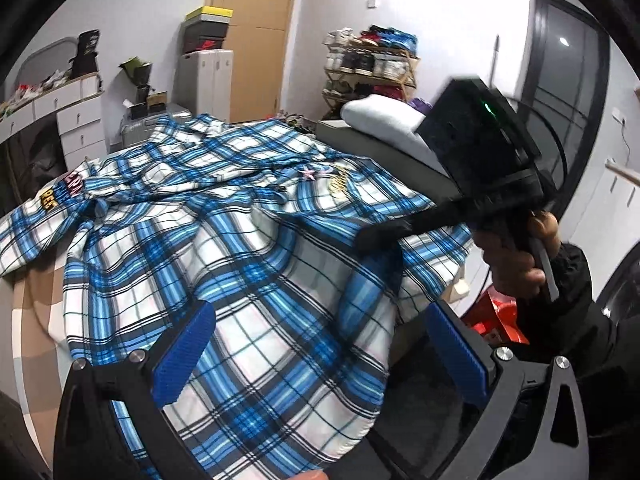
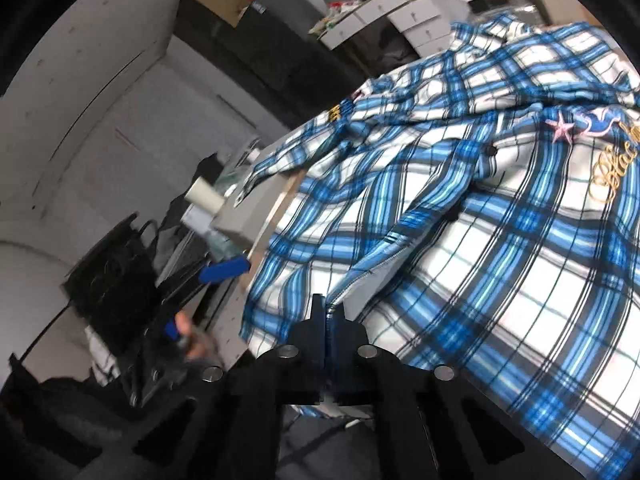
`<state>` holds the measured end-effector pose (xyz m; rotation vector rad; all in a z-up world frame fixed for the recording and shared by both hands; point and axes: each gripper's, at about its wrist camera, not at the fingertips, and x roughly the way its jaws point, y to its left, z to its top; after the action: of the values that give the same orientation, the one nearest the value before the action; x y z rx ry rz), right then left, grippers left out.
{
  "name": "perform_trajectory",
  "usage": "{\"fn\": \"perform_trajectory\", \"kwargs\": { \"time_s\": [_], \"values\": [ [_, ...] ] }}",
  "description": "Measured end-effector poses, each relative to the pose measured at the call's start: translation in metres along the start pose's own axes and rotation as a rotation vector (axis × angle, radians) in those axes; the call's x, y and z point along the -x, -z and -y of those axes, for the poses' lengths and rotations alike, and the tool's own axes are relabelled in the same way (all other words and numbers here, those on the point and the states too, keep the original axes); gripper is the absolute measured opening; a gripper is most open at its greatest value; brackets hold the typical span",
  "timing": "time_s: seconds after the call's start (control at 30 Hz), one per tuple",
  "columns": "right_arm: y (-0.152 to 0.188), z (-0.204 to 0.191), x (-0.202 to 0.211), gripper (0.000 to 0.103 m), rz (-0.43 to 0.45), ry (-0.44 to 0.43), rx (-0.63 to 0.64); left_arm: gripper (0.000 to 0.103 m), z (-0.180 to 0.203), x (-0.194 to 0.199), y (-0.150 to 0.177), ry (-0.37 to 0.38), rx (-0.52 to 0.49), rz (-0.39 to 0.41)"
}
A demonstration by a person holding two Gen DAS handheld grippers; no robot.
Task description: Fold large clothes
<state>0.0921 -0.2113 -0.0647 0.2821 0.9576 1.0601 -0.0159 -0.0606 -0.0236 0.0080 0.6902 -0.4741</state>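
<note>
A large blue, white and black plaid shirt with embroidered patches lies spread and rumpled over a bed; its near hem hangs toward me. My left gripper is open, blue pads wide apart over the near hem, not pressing it. My right gripper, held by a hand, comes in from the right at the shirt's right edge. In the right wrist view my right gripper is shut on a front edge of the shirt. The left gripper shows blurred off the bed's left side.
A white pillow lies on a grey surface at the back right. White drawers stand at the left, a shoe rack against the far wall. Something red sits on the floor at the right. Dark bags stand beside the bed.
</note>
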Motion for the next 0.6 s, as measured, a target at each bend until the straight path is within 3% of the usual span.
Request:
{"fn": "perform_trajectory", "kwargs": {
  "time_s": [0.1,0.2,0.33,0.4,0.6],
  "values": [
    [-0.003,-0.020,-0.001,0.001,0.051,-0.022,0.059,0.102,0.008,-0.007,0.001,-0.011,-0.024,-0.011],
    [-0.005,-0.031,-0.014,0.001,0.044,-0.035,0.061,0.102,0.007,-0.015,0.002,-0.028,0.016,-0.020],
    [-0.007,-0.022,-0.026,0.001,0.039,-0.092,-0.020,0.102,-0.006,-0.026,0.003,-0.055,0.138,-0.003],
    [-0.007,-0.014,-0.028,0.001,0.049,-0.118,-0.060,0.102,-0.014,-0.027,0.004,-0.032,0.206,0.020],
    [-0.011,0.002,-0.019,0.001,0.093,-0.145,-0.167,0.102,-0.014,-0.030,0.005,-0.021,0.258,0.001]
  ]
}}
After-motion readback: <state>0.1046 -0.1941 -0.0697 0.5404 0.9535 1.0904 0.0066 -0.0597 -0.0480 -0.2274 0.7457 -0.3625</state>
